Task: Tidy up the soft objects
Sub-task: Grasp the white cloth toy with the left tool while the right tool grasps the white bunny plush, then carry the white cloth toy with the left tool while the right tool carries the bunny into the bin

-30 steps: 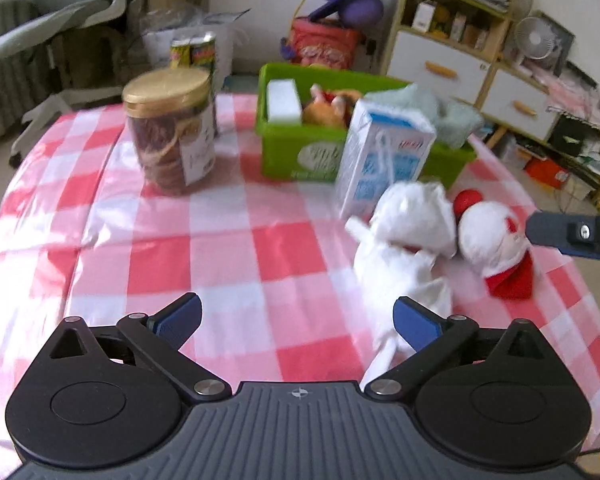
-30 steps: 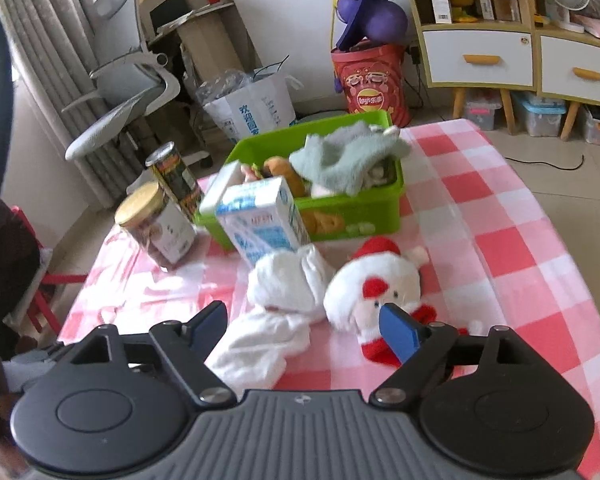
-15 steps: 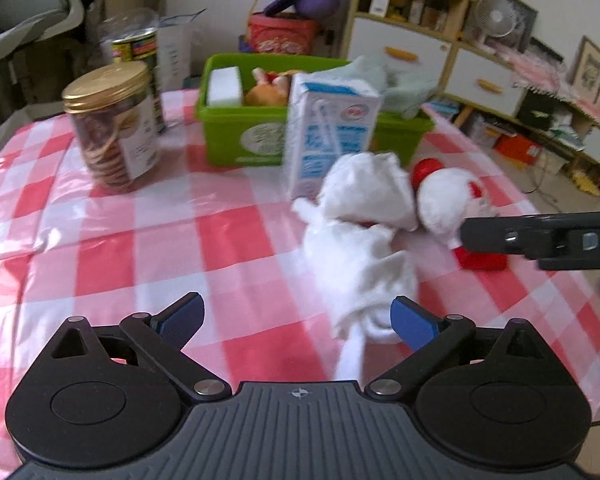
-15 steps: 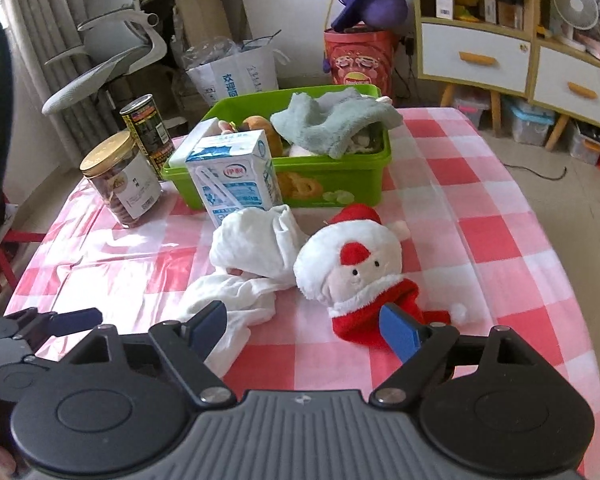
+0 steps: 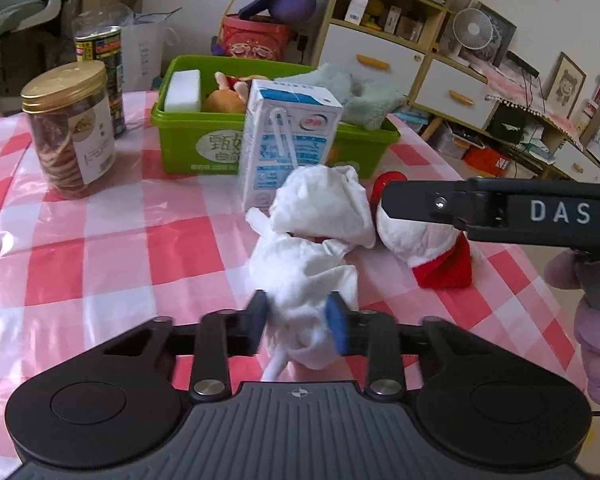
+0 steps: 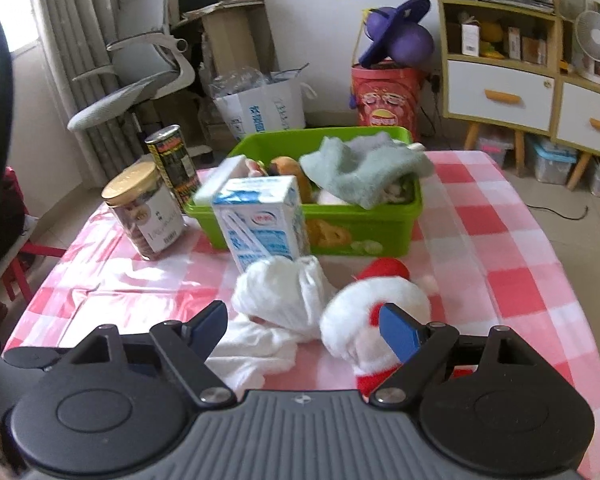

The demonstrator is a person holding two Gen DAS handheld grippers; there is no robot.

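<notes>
A crumpled white cloth lies on the checked tablecloth in front of a milk carton. My left gripper is shut on the near end of the white cloth. A Santa plush lies just right of the cloth. My right gripper is open, low over the cloth and the Santa plush; its arm crosses the left wrist view. A green bin behind holds a grey-green towel, a white sponge and a plush toy.
A gold-lidded cookie jar and a dark can stand left of the bin. The milk carton stands right against the bin's front. The table edge is close on the right, with shelves and a chair beyond.
My left gripper moved forward and closed on the near end of the white cloth. My right gripper moved closer and lower over the cloth and Santa plush, staying open.
</notes>
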